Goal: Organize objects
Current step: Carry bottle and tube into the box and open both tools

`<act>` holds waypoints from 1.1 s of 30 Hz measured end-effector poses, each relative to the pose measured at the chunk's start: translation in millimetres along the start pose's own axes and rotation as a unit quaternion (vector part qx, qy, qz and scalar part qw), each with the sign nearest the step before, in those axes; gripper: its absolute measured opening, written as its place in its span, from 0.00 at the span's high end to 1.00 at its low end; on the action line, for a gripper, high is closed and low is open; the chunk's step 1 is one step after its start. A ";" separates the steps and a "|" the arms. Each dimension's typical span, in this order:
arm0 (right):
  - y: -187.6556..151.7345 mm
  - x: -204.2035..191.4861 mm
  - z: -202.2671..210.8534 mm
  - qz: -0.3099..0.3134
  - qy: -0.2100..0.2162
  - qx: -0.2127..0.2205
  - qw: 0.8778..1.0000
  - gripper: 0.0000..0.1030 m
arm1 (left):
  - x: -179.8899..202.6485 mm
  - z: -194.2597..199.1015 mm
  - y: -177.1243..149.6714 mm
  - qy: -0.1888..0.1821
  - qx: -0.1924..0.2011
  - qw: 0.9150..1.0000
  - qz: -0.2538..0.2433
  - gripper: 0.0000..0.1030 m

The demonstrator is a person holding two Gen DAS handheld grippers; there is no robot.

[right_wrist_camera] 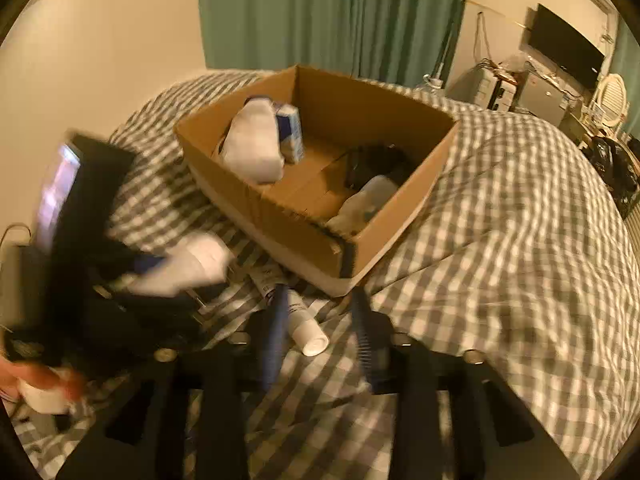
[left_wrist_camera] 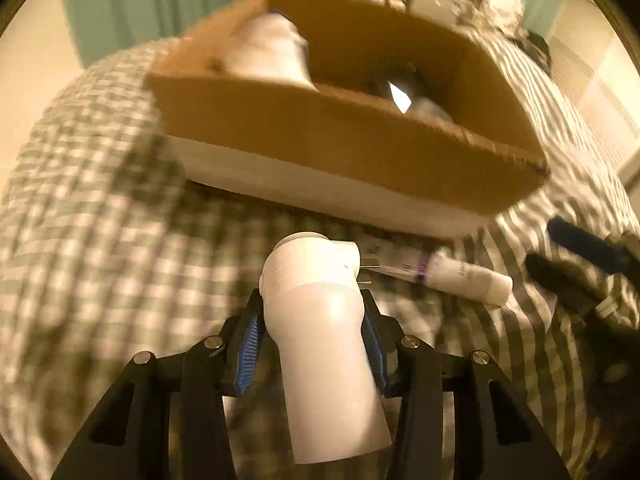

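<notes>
My left gripper (left_wrist_camera: 314,308) is shut on a white plastic bottle (left_wrist_camera: 324,344) and holds it above the checked bedspread, just short of the open cardboard box (left_wrist_camera: 320,136). The same gripper and bottle (right_wrist_camera: 188,264) show blurred at the left of the right wrist view. My right gripper (right_wrist_camera: 320,304) is open and empty above a white tube (right_wrist_camera: 296,312) that lies on the bed in front of the box (right_wrist_camera: 280,216); the tube also shows in the left wrist view (left_wrist_camera: 460,276). Inside the box are a white bag (right_wrist_camera: 256,144), a blue-and-white carton (right_wrist_camera: 290,132), a dark object and a pale bottle.
The checked bedspread (right_wrist_camera: 500,220) covers the bed all around the box. Green curtains (right_wrist_camera: 332,12) hang behind. A desk with a monitor (right_wrist_camera: 564,48) and clutter stands at the far right. A cream wall is at the left.
</notes>
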State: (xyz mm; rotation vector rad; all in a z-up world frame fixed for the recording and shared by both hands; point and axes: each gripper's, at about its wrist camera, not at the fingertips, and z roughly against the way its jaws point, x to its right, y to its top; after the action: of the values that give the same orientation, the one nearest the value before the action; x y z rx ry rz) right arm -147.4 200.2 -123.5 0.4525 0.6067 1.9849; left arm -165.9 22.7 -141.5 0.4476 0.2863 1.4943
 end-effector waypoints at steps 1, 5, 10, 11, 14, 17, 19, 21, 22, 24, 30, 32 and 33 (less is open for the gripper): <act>-0.3 -5.1 -5.9 0.010 0.000 -0.009 1.000 0.59 | -7.2 8.3 0.1 0.004 0.011 1.000 0.009 0.56; -0.2 -26.7 -36.3 0.058 -0.004 -0.053 0.997 0.59 | -26.9 29.1 4.3 0.027 0.042 0.998 0.026 0.56; 1.2 -29.6 -71.8 0.064 -0.044 -0.101 0.992 0.59 | -35.0 32.9 3.4 0.038 0.055 0.997 0.023 0.56; 0.6 -29.6 -73.6 0.065 -0.044 -0.104 0.991 0.59 | -36.9 32.2 2.5 0.038 0.055 0.998 0.021 0.56; -2.0 -31.6 -75.0 0.072 -0.048 -0.110 0.990 0.65 | -35.0 22.9 3.6 0.034 0.050 0.998 0.016 0.56; -6.3 -34.0 -73.0 0.077 -0.047 -0.116 0.989 0.70 | -32.9 21.2 2.3 0.034 0.052 0.998 0.012 0.56; -8.4 -35.1 -67.2 0.078 -0.043 -0.113 0.990 0.73 | -32.4 25.2 -1.6 0.035 0.056 0.998 0.011 0.56; -10.1 -35.3 -57.7 0.071 -0.036 -0.106 0.991 0.76 | -33.8 31.7 -4.3 0.035 0.062 0.997 0.011 0.56; -11.0 -35.5 -53.0 0.069 -0.034 -0.102 0.992 0.77 | -34.4 34.4 -5.2 0.035 0.064 0.997 0.011 0.56; -12.8 -36.0 -40.5 0.065 -0.037 -0.092 0.993 0.77 | -35.5 42.2 -8.1 0.035 0.072 0.997 0.011 0.56; -15.3 -39.1 3.7 0.069 -0.038 -0.056 0.995 0.78 | -36.7 63.4 -14.7 0.039 0.087 0.995 0.009 0.56; -12.4 -45.0 25.5 0.073 -0.042 -0.033 0.996 0.78 | -35.5 75.1 -14.7 0.038 0.096 0.995 0.009 0.56; -8.9 -46.7 36.4 0.075 -0.044 -0.022 0.996 0.78 | -34.6 81.3 -14.1 0.037 0.101 0.994 0.008 0.56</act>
State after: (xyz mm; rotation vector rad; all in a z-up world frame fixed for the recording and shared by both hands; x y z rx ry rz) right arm -100.0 170.6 -102.2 0.5703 0.4851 2.1041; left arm -118.9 -20.8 -78.9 0.5569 0.4977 1.5054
